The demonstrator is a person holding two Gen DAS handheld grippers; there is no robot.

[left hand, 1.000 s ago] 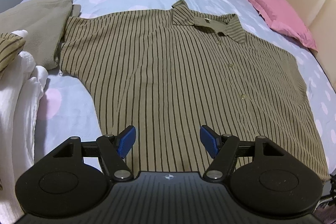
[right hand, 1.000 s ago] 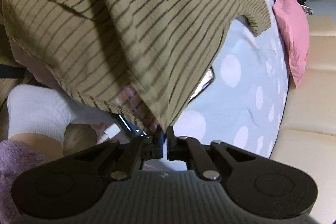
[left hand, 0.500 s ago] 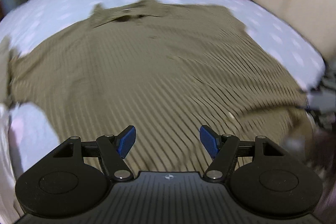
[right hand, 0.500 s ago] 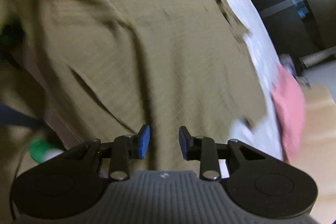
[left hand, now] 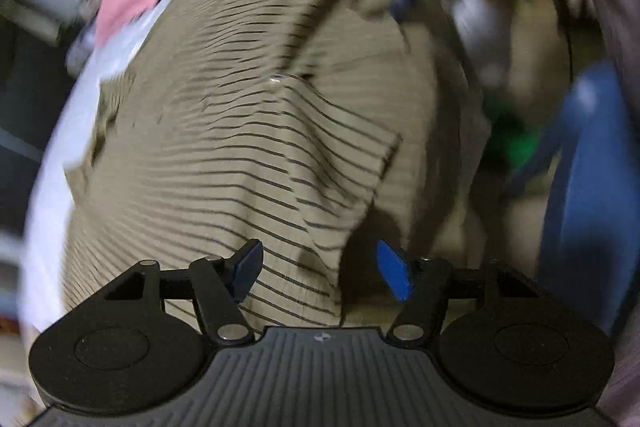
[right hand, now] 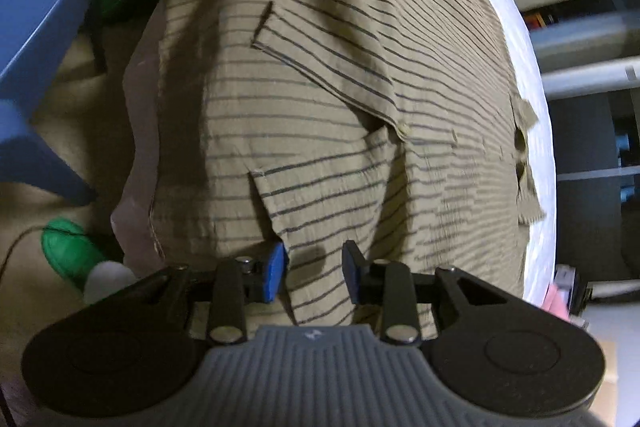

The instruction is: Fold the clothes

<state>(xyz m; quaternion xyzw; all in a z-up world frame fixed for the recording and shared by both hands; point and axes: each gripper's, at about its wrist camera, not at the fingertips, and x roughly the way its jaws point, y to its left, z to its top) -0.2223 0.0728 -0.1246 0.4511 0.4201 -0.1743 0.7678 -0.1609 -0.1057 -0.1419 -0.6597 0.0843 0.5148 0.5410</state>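
**A:** What could go wrong here?

**B:** The striped shirt (left hand: pixel 224 155) lies spread on the bed (left hand: pixel 52 163), but its hem end drapes off the edge. One front panel is peeled back into a loose flap (right hand: pixel 332 39), so a grab could take a single layer, and the fold would go crooked. A pull toward the edge could drag the whole shirt down onto the floor clutter, the green object (right hand: pixel 68 251) included.

**A:** Where is it relative to each tool?

**B:** Left tool (left hand: pixel 318 267): fingers apart, holding nothing; the shirt fills its view from 9 to 1 o'clock, a hem corner just ahead at 12. Right tool (right hand: pixel 314 273): fingers also apart, with a cloth edge lying between them, unclamped; the shirt runs away toward 12, its collar (right hand: pixel 526 135) at 2 o'clock.
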